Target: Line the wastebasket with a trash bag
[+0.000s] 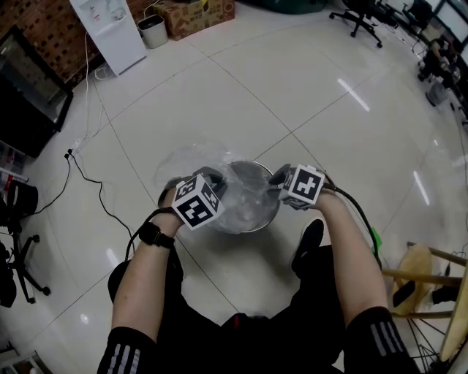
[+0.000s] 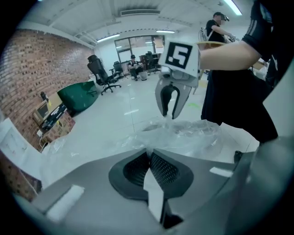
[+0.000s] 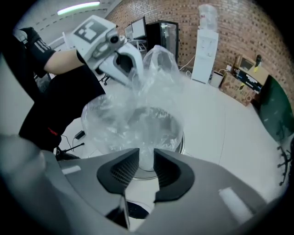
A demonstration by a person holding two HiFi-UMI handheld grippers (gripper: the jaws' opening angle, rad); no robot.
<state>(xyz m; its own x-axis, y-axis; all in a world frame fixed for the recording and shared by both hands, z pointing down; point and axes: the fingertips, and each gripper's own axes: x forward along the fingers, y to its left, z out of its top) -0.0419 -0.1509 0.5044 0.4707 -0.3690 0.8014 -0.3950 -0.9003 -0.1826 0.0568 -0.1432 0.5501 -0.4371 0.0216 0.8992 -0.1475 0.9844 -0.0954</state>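
A round metal wastebasket (image 1: 268, 218) stands on the tiled floor in front of the person's feet. A clear trash bag (image 1: 189, 156) is draped over it and billows past its far-left side. My left gripper (image 1: 210, 180) is at the basket's left rim, shut on a pinch of the bag film (image 2: 183, 135). In the right gripper view that gripper (image 3: 131, 75) lifts the film into a peak above the basket (image 3: 182, 142). My right gripper (image 1: 278, 180) is at the right rim. Its jaws (image 3: 146, 158) stand apart with loose bag film (image 3: 133, 119) between them, unpinched. The left gripper view shows it (image 2: 171, 112) over the bag.
A white water dispenser (image 1: 110, 29), a small bin (image 1: 152, 31) and a cardboard box (image 1: 194, 14) stand along the far wall. A black cable (image 1: 88, 179) runs across the floor at left. A wooden stool (image 1: 424, 281) is at right, office chairs (image 1: 358, 14) farther back.
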